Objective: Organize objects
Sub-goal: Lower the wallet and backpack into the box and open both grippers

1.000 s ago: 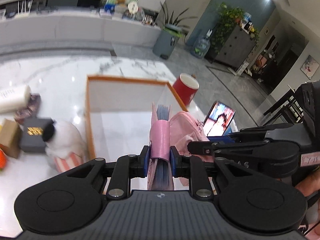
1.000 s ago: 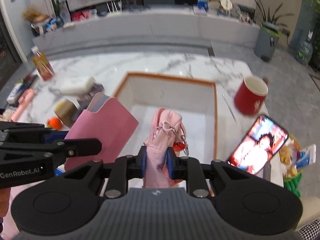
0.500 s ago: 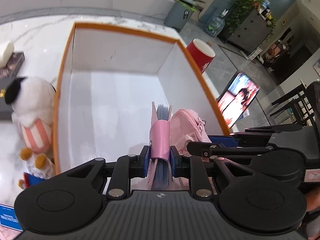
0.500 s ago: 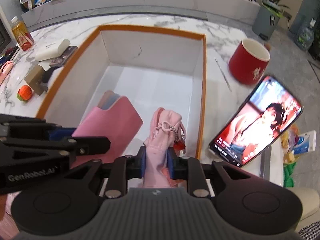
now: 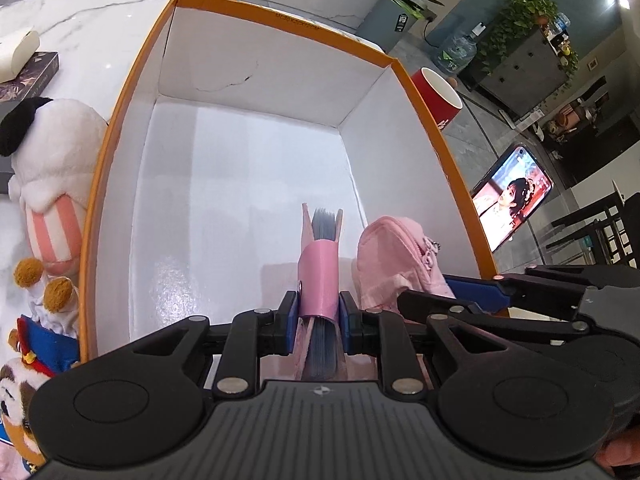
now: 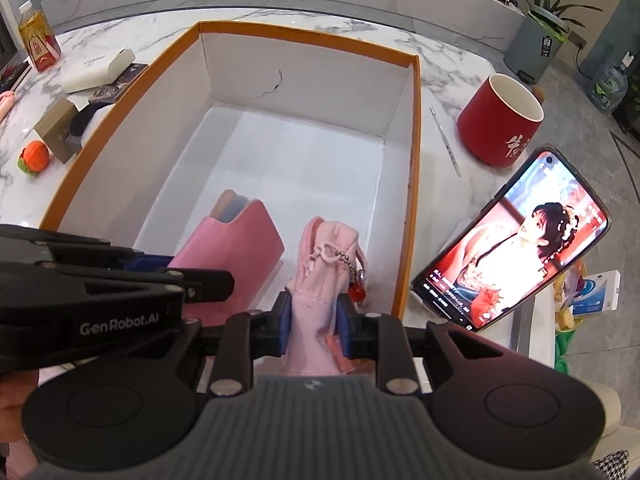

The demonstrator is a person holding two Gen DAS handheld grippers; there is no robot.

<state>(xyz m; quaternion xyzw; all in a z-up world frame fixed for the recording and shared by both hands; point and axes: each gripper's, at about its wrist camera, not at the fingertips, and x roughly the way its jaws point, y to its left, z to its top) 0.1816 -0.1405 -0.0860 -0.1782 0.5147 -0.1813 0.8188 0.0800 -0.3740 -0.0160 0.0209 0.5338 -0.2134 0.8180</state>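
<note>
Left gripper [image 5: 319,316]: jaws nearly closed, clenched on a pink notebook [image 5: 318,280] held edge-up, grey-blue page edges showing between the covers. Its far end reaches down inside the box [image 5: 280,20], toward the near right corner; whether it rests on the floor of the box cannot be told.

Right gripper [image 6: 314,322]: jaws narrow, grasping a pink pouch [image 6: 324,256] by its near end. Pouch hangs into the box just inside the right wall, a bead chain with a red charm [image 6: 357,290] on its zip. Notebook and pouch sit side by side, near but apart.

Box: white inside, orange rim, a thin crack on the far wall. Apart from the two held items its floor is bare.

Worktop [image 6: 132,36], white marble. Left of the box: bottle [image 6: 38,42] at the far left corner, white roll [image 6: 98,72], small carton [image 6: 56,128], orange ball [image 6: 35,156], plush toy [image 5: 52,168] against the left wall. Right of the box: thin pen [image 6: 445,140], red mug [image 6: 500,120], phone [image 6: 516,240] propped with screen lit at the right edge.

Room: long white cabinet behind, grey bin [image 6: 538,46], potted plants, water jug [image 5: 458,50] on a grey floor.
</note>
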